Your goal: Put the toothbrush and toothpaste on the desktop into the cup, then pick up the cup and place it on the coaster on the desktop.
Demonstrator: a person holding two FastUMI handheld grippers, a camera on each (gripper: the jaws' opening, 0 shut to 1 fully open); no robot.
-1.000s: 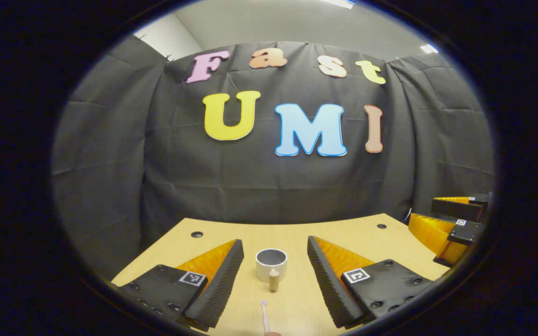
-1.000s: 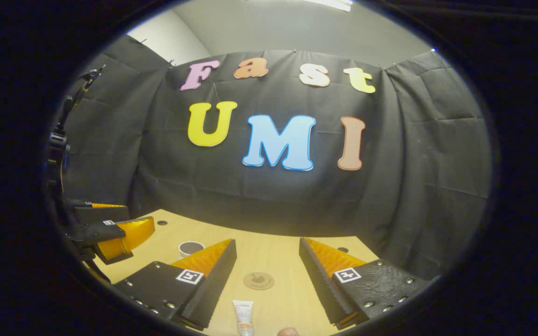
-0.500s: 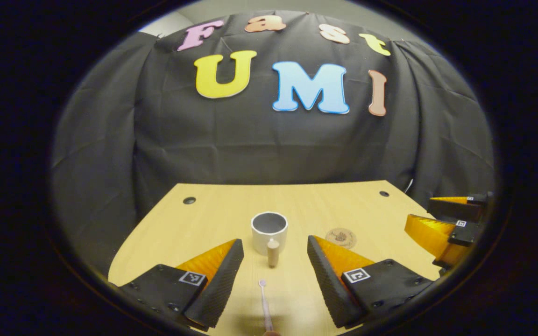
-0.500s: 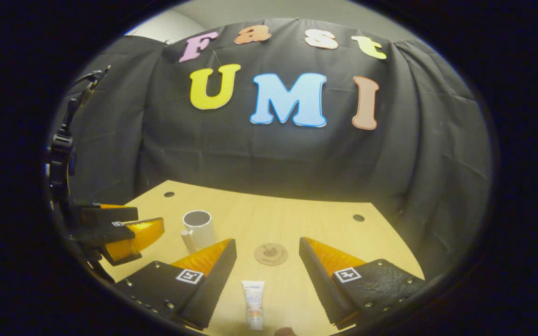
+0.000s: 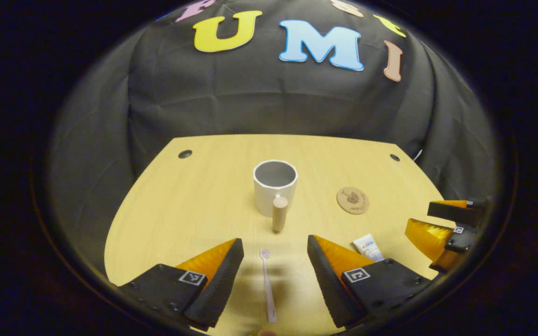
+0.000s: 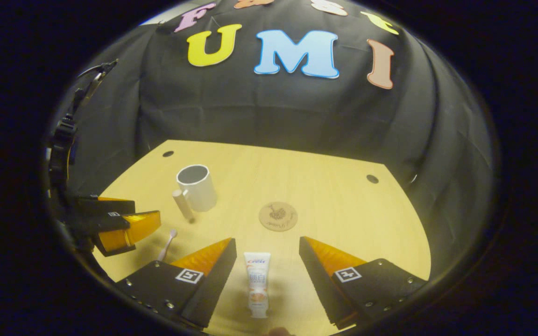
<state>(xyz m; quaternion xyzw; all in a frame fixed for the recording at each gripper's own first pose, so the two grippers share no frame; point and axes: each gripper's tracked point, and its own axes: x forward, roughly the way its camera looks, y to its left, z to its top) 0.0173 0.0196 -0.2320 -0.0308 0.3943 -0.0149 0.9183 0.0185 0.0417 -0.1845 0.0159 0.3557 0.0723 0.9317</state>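
Note:
A white cup (image 5: 274, 185) with a wooden handle (image 5: 279, 214) stands mid-table, also in the right gripper view (image 6: 197, 186). A pale pink toothbrush (image 5: 267, 284) lies flat between the fingers of my open left gripper (image 5: 275, 247), head pointing at the cup. A white toothpaste tube (image 6: 257, 283) lies lengthwise between the fingers of my open right gripper (image 6: 267, 247); its end peeks out in the left gripper view (image 5: 368, 246). The round brown coaster (image 6: 278, 216) lies beyond the tube, right of the cup (image 5: 352, 200). Both grippers hover above the table, holding nothing.
The light wooden table (image 5: 194, 205) has small dark holes near its far corners (image 5: 185, 153) (image 6: 371, 178). Black cloth hangs right behind its far edge. The other gripper shows at each view's side (image 5: 446, 224) (image 6: 110, 224). A dark stand rises at left (image 6: 63, 140).
Both views have tilted down and risen, so more of the table shows. The toothbrush and toothpaste now lie fully in sight between the fingers. No object has moved.

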